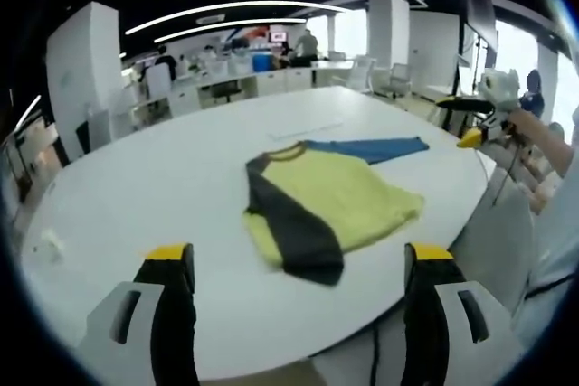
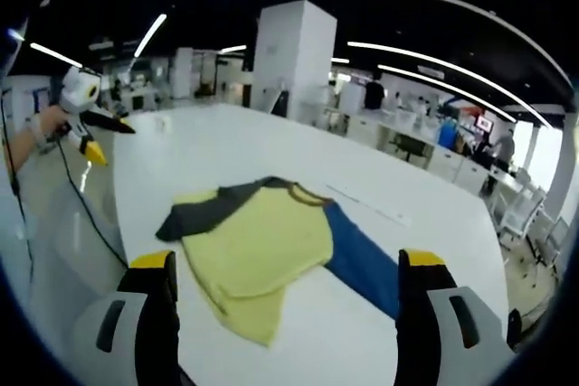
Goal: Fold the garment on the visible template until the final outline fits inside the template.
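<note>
While lying mid-surface on white table, well ahead of both claws, yellow garment partly folded: dark sleeve crossed over body, blue sleeve stretched toward far edge. Left gripper spread apart, gripping nothing; right gripper likewise spread. Neither clearly nearer.

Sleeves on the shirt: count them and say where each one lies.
2. The dark grey sleeve is folded across the yellow shirt, at the body's edge. The blue sleeve stretches flat on the white table, away from the body.
</note>
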The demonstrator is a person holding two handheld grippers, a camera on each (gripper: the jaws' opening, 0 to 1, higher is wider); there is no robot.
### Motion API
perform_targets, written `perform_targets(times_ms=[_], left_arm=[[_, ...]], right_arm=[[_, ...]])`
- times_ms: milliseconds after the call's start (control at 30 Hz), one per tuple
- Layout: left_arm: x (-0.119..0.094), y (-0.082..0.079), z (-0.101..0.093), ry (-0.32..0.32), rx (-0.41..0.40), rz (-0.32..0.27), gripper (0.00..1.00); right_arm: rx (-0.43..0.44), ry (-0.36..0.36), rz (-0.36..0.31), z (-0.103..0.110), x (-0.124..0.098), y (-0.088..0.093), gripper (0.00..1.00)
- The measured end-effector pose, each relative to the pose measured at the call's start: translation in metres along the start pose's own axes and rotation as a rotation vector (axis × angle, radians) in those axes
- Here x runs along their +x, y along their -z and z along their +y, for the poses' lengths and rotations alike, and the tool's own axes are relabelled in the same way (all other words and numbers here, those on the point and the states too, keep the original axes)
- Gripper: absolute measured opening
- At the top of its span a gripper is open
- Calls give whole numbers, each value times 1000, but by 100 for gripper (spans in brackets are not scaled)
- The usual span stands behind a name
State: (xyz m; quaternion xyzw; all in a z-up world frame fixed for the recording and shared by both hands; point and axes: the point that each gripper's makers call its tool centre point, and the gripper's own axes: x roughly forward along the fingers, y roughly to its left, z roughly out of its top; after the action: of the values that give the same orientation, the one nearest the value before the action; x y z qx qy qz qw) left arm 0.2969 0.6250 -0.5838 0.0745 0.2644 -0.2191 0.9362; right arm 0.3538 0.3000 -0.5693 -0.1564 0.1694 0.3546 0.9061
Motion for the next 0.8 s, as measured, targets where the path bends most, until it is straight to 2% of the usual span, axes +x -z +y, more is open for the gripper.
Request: perform_targets(times_ms=[500,800], left_arm=[[6,16,3,27,-20,13,92],[16,30,5,49,-54,32,88]], right_arm=[[11,38,13,6,-9,5,100],[-4,50,31,13,-13,5,100]])
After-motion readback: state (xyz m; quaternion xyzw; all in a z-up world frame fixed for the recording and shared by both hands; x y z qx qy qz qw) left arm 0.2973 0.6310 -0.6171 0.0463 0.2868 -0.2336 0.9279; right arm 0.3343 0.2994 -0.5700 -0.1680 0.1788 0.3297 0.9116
